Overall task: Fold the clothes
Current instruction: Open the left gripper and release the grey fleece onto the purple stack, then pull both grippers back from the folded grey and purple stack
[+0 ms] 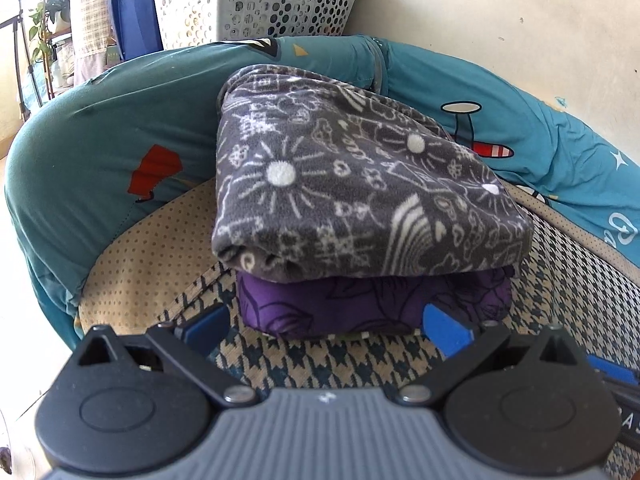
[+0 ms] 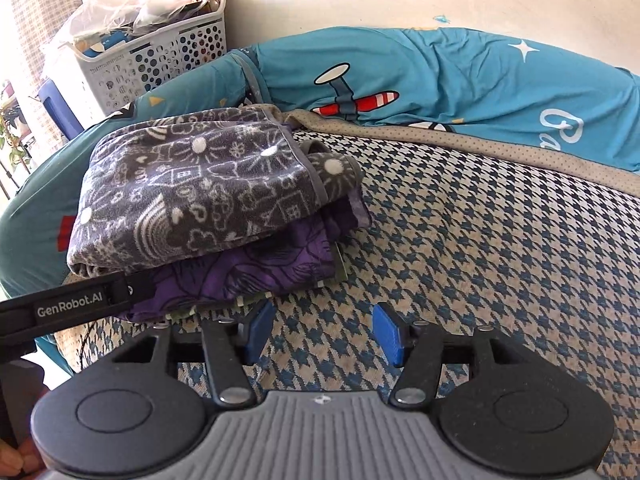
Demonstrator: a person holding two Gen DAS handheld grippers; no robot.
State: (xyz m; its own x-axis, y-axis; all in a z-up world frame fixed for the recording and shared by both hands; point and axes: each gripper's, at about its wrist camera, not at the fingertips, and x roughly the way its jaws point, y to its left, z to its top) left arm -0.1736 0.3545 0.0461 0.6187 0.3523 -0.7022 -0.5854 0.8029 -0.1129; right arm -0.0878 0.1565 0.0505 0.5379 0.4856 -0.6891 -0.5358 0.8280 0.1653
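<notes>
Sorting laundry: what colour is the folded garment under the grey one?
Purple garment, dark line print; right wrist view.

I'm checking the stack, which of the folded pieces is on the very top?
The grey fleece with white doodle print is on top; the purple one lies under it, with a thin green-and-white edge showing at the bottom.

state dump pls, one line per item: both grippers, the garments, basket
left gripper: jaws open, straddling the purple garment's front edge, holding nothing
right gripper: jaws open, empty, over the houndstooth cover
grey patterned fleece: folded, on top of the stack
purple garment: folded, under the fleece
white laundry basket: full, upright against the wall
teal bedding: bunched along the wall
</notes>
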